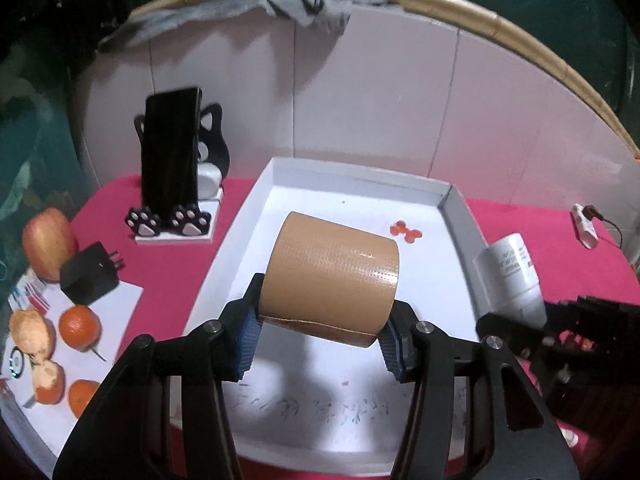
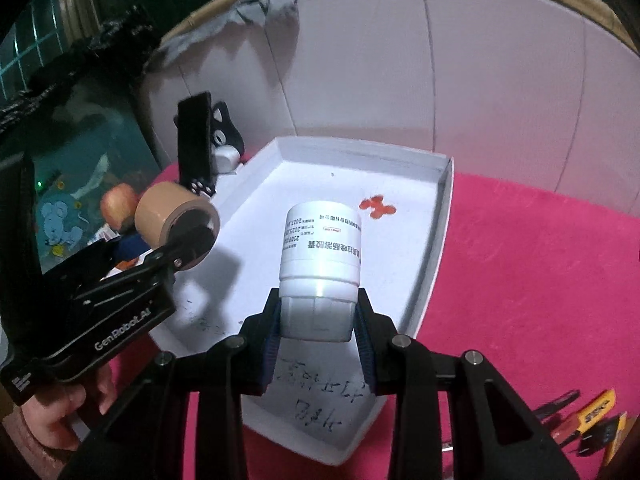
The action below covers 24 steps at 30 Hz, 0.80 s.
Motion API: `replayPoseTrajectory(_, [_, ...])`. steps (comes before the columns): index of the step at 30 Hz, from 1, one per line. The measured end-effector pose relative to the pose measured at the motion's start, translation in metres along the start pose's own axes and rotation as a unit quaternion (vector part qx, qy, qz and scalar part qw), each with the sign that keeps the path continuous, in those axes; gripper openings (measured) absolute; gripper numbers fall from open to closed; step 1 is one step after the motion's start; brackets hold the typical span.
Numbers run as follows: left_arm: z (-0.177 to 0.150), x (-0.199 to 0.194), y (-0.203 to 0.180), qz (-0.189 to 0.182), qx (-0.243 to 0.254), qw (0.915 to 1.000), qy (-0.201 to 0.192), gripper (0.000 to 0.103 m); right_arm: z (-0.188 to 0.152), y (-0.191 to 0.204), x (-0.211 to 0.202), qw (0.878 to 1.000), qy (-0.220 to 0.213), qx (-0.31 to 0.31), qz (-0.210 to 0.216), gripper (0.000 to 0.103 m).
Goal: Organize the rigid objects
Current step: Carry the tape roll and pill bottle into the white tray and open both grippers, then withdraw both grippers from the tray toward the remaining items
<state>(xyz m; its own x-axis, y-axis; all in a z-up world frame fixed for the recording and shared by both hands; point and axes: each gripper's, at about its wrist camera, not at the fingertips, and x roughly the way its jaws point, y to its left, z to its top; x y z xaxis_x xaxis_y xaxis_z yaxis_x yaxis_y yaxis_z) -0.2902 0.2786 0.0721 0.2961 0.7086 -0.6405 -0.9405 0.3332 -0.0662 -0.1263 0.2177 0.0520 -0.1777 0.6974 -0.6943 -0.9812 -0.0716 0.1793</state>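
My left gripper (image 1: pixel 320 344) is shut on a roll of brown tape (image 1: pixel 332 280) and holds it above the white tray (image 1: pixel 360 172). The roll also shows in the right wrist view (image 2: pixel 168 216), over the tray's left edge. My right gripper (image 2: pixel 318 340) is shut on the cap end of a white pill bottle (image 2: pixel 320 256) above the tray (image 2: pixel 436 240). The bottle shows in the left wrist view (image 1: pixel 512 276) at the tray's right side. A small red bone-shaped piece (image 1: pixel 406 232) lies in the tray.
A black phone on a cat-shaped stand (image 1: pixel 172 160) stands at the back left. An apple (image 1: pixel 48 240), a black charger (image 1: pixel 90 278) and oranges (image 1: pixel 80 328) lie at the left. A pink cloth (image 2: pixel 540 280) covers the table. Small tools (image 2: pixel 592 420) lie at the right.
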Motion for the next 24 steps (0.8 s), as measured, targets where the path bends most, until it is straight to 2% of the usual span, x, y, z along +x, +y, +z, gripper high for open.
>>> replayPoseTrajectory(11, [-0.005,0.033,0.003,0.006,-0.019,0.9992,0.034,0.051,0.000,0.008,0.025,0.999,0.021,-0.022,-0.022,0.034])
replayPoseTrajectory(16, [-0.005,0.031,0.006,0.017,-0.020,0.9994,0.022,0.052,-0.002,0.010,0.031,0.999,0.022,-0.034,-0.031,0.034])
replayPoseTrajectory(17, [-0.005,0.029,0.007,0.019,-0.022,0.9994,0.019,0.055,-0.003,0.011,0.031,0.999,0.020,-0.039,-0.033,0.035])
replayPoseTrajectory(18, [-0.005,0.026,0.007,0.022,-0.024,0.9994,0.014,0.073,-0.004,0.012,0.030,0.998,0.015,-0.045,-0.038,0.035])
replayPoseTrajectory(19, [-0.005,0.021,0.008,0.024,-0.028,0.9993,0.004,0.092,-0.005,0.013,0.029,0.998,0.010,-0.049,-0.040,0.045])
replayPoseTrajectory(20, [-0.005,0.015,0.010,0.027,-0.034,0.9990,-0.008,0.097,-0.007,0.014,0.025,0.998,0.001,-0.052,-0.042,0.074])
replayPoseTrajectory(21, [-0.006,0.011,0.011,0.031,-0.037,0.9987,-0.016,0.103,-0.008,0.015,0.019,0.997,-0.014,-0.056,-0.047,0.091])
replayPoseTrajectory(22, [-0.006,0.004,0.012,0.037,-0.042,0.9982,-0.022,0.103,-0.009,0.016,0.014,0.997,-0.029,-0.060,-0.050,0.103])
replayPoseTrajectory(24, [-0.007,-0.005,0.016,0.032,-0.056,0.9974,-0.032,0.103,-0.011,0.018,0.004,0.994,-0.052,-0.068,-0.062,0.103])
